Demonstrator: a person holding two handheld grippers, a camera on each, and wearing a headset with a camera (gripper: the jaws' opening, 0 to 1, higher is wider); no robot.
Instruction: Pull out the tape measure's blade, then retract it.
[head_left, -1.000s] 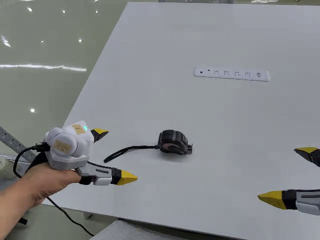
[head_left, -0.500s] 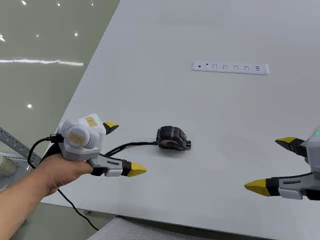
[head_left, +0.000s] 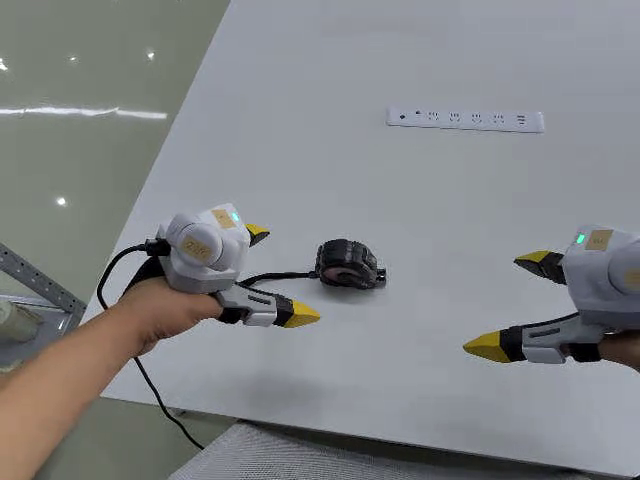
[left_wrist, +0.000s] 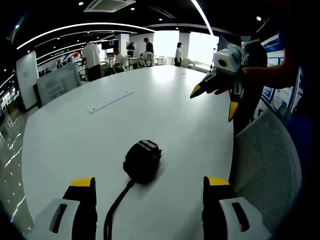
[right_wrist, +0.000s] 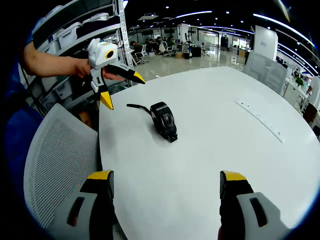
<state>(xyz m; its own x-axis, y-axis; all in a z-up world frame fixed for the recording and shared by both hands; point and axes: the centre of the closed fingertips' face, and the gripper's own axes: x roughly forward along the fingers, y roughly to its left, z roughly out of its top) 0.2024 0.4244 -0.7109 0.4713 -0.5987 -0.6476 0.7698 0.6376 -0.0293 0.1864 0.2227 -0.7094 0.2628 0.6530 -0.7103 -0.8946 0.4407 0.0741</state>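
Black and rubbery, a compact tape measure (head_left: 349, 264) lies on the white tabletop (head_left: 400, 190) towards its near left edge, blade wound in. Its thin black wrist strap (left_wrist: 116, 210) trails towards the left gripper (head_left: 281, 275), a white hand-held tool with yellow-tipped jaws. Those jaws stand wide apart just beside the case, and the strap runs between them. The right gripper (head_left: 501, 304), spread just as wide and gripping nothing, hangs over the table well apart from the tape measure on its other side. A long white power strip (head_left: 466, 120) lies farther back. A grey mesh chair back (right_wrist: 55, 150) stands at the table's edge.
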